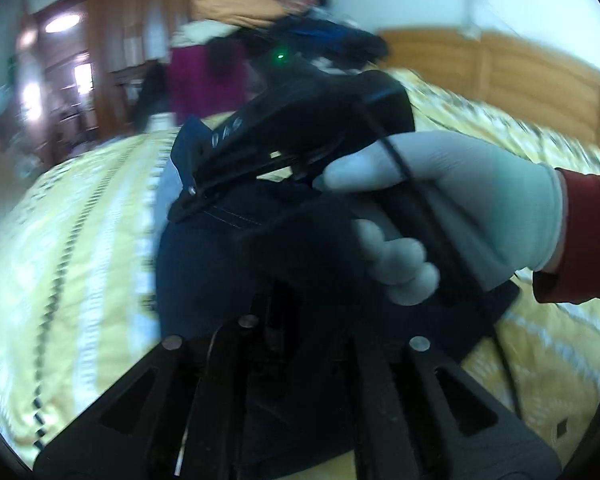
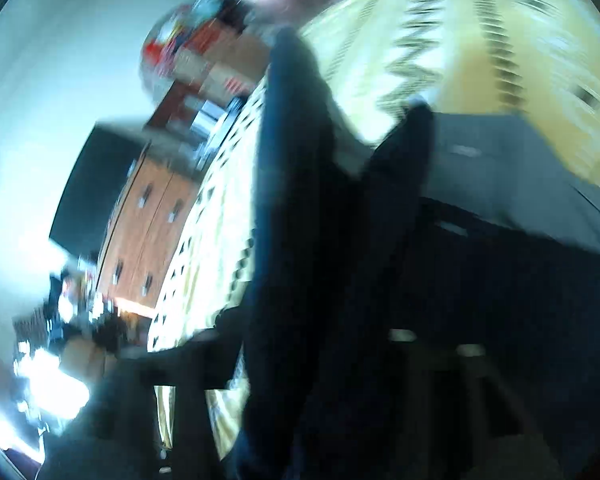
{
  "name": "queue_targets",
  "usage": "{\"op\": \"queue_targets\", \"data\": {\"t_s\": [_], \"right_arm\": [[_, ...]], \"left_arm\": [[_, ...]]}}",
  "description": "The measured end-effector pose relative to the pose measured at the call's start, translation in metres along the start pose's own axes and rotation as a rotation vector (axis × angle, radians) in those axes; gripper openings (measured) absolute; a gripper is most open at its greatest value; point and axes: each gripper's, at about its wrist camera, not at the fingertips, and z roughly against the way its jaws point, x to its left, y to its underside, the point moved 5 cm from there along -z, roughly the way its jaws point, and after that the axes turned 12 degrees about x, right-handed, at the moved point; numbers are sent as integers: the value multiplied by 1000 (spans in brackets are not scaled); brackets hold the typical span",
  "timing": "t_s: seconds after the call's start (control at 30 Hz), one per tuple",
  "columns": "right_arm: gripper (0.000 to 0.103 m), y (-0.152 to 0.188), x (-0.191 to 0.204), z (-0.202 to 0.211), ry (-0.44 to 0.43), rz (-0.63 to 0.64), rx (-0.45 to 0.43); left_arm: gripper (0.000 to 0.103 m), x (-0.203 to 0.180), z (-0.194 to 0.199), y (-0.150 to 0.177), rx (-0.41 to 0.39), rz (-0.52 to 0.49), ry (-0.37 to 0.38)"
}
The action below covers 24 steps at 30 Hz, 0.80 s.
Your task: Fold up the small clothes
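Observation:
A dark navy garment [image 1: 204,264] lies on the yellow patterned bedspread [image 1: 72,264]. In the left wrist view my right gripper [image 1: 184,208], held by a white-gloved hand [image 1: 472,208], is shut on the garment's upper edge and lifts it. My left gripper [image 1: 276,320] sits low over the same cloth, its fingers close together with dark fabric between them. In the blurred right wrist view the navy garment [image 2: 296,184] hangs across the frame and hides my right gripper's tips.
A pile of clothes [image 1: 260,24] lies at the far end of the bed, with a wooden headboard [image 1: 520,76] to the right. A wooden cabinet [image 2: 148,216] and a dark screen [image 2: 92,184] stand beside the bed.

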Motion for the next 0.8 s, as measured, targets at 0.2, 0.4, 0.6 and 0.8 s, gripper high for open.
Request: {"op": "queue_targets", "data": {"t_s": [0.2, 0.4, 0.6, 0.8], "right_arm": [[18, 72, -70, 70, -15, -132, -156], [18, 84, -112, 126, -37, -169, -199], [11, 96, -197, 100, -162, -354, -121], [33, 95, -185, 103, -218, -336, -114]], "left_arm": [[12, -77, -20, -9, 66, -207, 128], [24, -124, -36, -30, 108, -286, 206], [36, -154, -93, -2, 284, -331, 235], [39, -146, -67, 7, 244, -350, 229]]}}
